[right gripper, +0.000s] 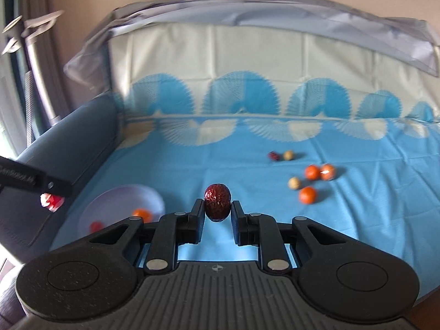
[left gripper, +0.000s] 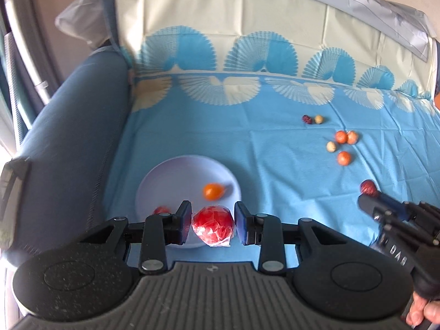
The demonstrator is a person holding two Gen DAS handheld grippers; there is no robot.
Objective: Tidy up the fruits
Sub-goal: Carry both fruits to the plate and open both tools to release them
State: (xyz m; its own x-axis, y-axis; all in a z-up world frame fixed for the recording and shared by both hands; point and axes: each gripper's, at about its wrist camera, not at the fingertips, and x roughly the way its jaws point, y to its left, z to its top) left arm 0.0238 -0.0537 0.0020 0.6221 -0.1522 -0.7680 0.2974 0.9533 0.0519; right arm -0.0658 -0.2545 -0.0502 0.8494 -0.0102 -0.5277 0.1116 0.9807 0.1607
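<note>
plate (left gripper: 165, 176) lower centre-left of left wrist view, on cloth (left gripper: 247, 151) | two fruits (left gripper: 213, 191) in plate | wrapped fruit (left gripper: 213, 225) at plate's near rim, between left gripper (left gripper: 213, 224) fingers | loose fruits (left gripper: 342, 148) right of centre, well apart from plate | sofa arm (left gripper: 68, 137) left of cloth

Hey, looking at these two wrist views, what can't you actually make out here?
- Small red fruit on the white plate: mostly hidden behind the left gripper finger, left wrist view.
- Wrapped red fruit: partly covered by the left gripper's finger, right wrist view.
- Small pale fruits: too small and blurred to identify.
- Person's hand: cut off by the frame corner.
</note>
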